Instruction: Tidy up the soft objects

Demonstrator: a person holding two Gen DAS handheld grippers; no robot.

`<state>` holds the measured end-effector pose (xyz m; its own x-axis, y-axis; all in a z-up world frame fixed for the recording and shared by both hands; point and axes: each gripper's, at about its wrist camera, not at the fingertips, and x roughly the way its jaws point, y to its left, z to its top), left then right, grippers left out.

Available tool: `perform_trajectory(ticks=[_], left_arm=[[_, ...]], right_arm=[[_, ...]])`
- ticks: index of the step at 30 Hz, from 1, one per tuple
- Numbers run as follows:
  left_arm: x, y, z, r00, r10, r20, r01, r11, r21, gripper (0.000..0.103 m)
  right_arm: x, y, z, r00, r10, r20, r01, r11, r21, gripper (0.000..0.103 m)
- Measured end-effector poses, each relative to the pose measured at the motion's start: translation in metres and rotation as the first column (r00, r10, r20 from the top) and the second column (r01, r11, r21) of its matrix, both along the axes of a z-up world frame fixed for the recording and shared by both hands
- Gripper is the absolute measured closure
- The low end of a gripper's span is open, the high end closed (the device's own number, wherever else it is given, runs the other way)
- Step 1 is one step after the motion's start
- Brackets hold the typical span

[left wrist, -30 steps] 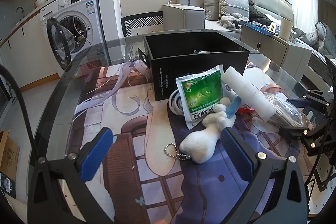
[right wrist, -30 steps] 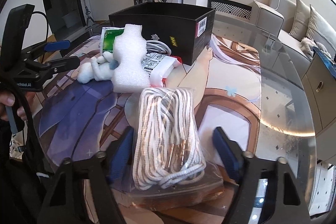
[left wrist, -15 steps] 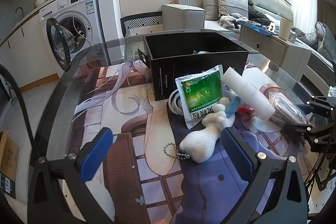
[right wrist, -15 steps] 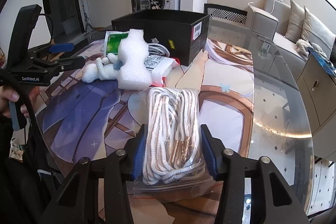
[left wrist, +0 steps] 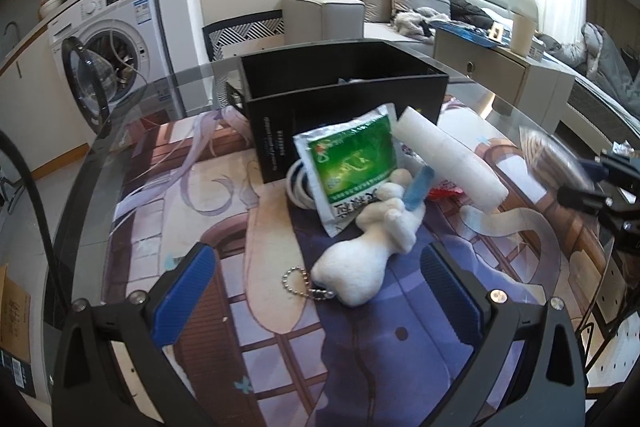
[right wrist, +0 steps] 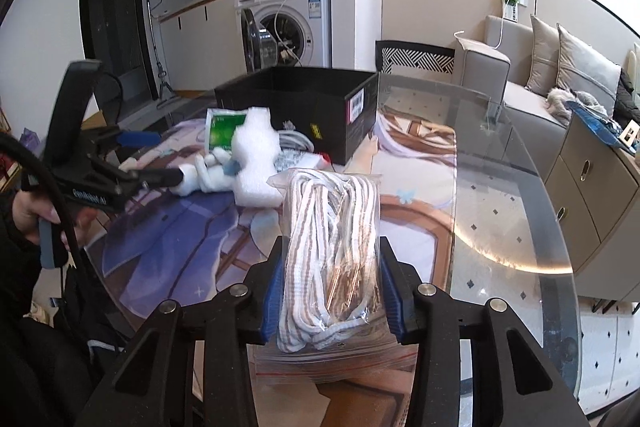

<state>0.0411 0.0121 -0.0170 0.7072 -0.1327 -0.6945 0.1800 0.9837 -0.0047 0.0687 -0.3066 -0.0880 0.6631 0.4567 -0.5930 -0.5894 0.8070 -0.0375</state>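
My right gripper (right wrist: pixel 330 291) has its blue pads pressed on a clear bag of white rope (right wrist: pixel 332 219), and its jaws are still closing; the bag hangs just above the glass table. In the left wrist view this bag (left wrist: pixel 548 155) shows blurred at the right edge. My left gripper (left wrist: pixel 316 255) stands open over a white plush toy (left wrist: pixel 360 267) with a bead chain, not touching it. Beyond the toy lie a green packet (left wrist: pixel 352 163) and a white foam piece (left wrist: pixel 448 155), in front of an open black box (left wrist: pixel 340 99).
A coiled grey cable (right wrist: pixel 296 143) lies against the box. The round glass table (right wrist: pixel 500 187) ends close on the right, above a patterned mat. A hand (right wrist: pixel 36 215) holds the left gripper (right wrist: pixel 156 158). A washing machine (right wrist: pixel 288 19) and a sofa (right wrist: pixel 520 99) stand behind.
The right gripper's jaws closed from wide apart onto the bag of rope, and the bag rose off the table. The left gripper stayed open above the plush toy.
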Motion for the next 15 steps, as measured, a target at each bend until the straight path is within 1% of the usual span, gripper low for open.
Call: perform_trajectory(ticks=[6, 10, 11, 12, 15], left_arm=[[0.011, -0.009, -0.005, 0.999, -0.025, -0.037, 0.025, 1.000, 0.018, 0.000], [0.019, -0.017, -0.008, 0.997, -0.044, -0.063, 0.048, 0.998, 0.048, 0.001], [0.021, -0.019, -0.010, 0.996, -0.052, -0.070, 0.056, 0.997, 0.051, 0.003], [0.022, -0.020, -0.011, 0.995, -0.059, -0.076, 0.063, 0.997, 0.053, 0.007], [0.025, -0.022, -0.014, 0.992, -0.072, -0.104, 0.078, 0.995, 0.054, 0.015]], right_arm=[[-0.003, 0.004, 0.008, 1.000, 0.006, 0.020, -0.006, 1.000, 0.019, 0.061], [-0.005, 0.004, 0.010, 1.000, 0.011, 0.023, -0.012, 1.000, 0.026, 0.061], [-0.005, 0.004, 0.010, 1.000, 0.011, 0.024, -0.012, 1.000, 0.026, 0.061], [-0.005, 0.004, 0.011, 1.000, 0.011, 0.024, -0.012, 1.000, 0.026, 0.061], [-0.003, 0.005, 0.010, 1.000, 0.016, 0.021, -0.016, 1.000, 0.026, 0.061]])
